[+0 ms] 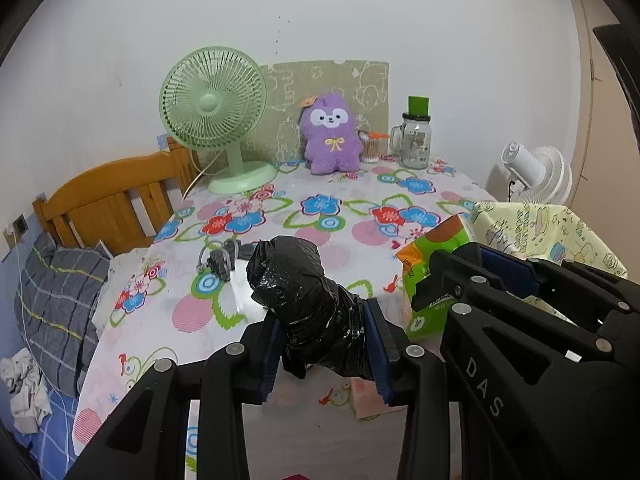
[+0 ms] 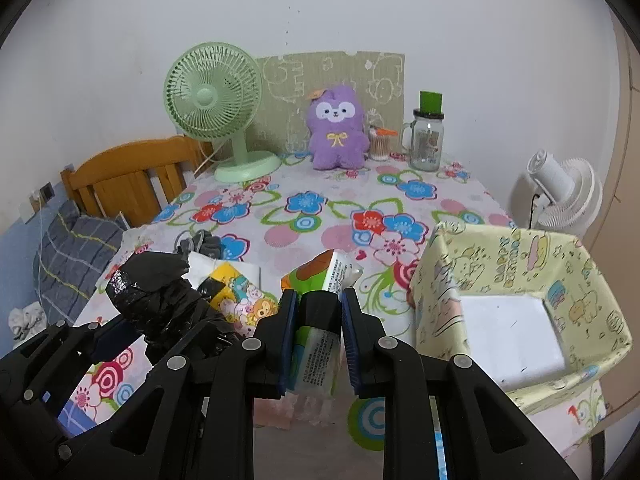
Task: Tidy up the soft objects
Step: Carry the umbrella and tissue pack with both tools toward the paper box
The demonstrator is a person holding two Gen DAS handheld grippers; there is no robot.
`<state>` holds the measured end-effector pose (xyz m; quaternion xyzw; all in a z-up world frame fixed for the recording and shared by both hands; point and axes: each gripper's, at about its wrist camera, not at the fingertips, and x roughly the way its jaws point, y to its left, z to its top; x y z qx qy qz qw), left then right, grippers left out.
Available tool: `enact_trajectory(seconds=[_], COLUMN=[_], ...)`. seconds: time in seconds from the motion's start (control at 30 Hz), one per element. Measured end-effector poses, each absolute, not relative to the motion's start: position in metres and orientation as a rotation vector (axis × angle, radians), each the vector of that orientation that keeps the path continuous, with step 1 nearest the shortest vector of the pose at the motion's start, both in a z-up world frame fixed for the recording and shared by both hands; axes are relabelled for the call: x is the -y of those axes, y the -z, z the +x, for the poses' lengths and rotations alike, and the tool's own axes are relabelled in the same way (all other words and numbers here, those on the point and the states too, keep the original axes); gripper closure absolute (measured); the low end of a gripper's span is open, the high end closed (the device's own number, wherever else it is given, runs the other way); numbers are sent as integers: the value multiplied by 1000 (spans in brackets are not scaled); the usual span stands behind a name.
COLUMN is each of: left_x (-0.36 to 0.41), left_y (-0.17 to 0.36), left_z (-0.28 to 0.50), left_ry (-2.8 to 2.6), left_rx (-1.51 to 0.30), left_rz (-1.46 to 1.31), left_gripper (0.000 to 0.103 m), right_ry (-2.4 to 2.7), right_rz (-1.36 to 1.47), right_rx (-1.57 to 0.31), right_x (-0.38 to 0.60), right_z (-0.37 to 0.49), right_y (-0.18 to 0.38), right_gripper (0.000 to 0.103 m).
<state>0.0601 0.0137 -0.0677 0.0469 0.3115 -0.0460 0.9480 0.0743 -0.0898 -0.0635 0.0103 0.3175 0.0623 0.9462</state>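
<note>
The left gripper's (image 1: 324,340) fingers are clamping a crinkly, glossy black plastic bundle (image 1: 304,292), while the right gripper's (image 2: 319,322) fingers are squeezing a soft green tissue pack (image 2: 320,280). Both grippers are tilting downward above the floral counter (image 2: 320,208), beside the yellow fabric bin (image 2: 520,248).

Both grippers are black plastic with blue pads, silver round screws, and the right gripper (image 1: 460,276) has white letters "DAS".

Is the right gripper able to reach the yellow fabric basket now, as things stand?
Probably yes. The right gripper, shut on a green tissue pack, is just beside the yellow fabric basket; its open top faces up and nothing stands between them.
</note>
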Motion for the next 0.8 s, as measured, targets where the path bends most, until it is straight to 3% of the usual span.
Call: enact_trajectory(seconds=[0.8], left_x=[37], left_y=[37], left_z=[59], left_ry=[155], left_rx=[-573], left_rz=[86], left_gripper=[64], right_ry=[-72], right_rz=[48], right_rx=[-578], right_x=[147], right_z=[70], right_y=[28], right_gripper=[78])
